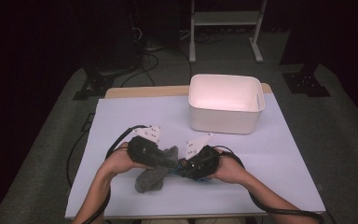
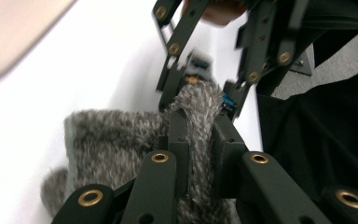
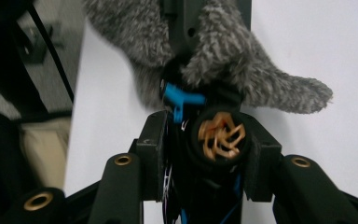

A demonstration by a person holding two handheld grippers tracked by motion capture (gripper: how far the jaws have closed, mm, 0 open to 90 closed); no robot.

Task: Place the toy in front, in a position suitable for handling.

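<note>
Between the two hands, the left claw (image 2: 198,140) pinches a grey fuzzy sock (image 2: 121,140), while the right claw (image 3: 205,144) grips a dark roll (image 3: 219,137) touching it.

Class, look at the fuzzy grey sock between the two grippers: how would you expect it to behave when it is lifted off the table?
The sock is probably floppy: it drapes and bunches where the left gripper pinches it. It likely weighs little, being thin fuzzy knit. Slipping seems unlikely, since the pile fills the jaws, though the loose end may drag over the table.
</note>
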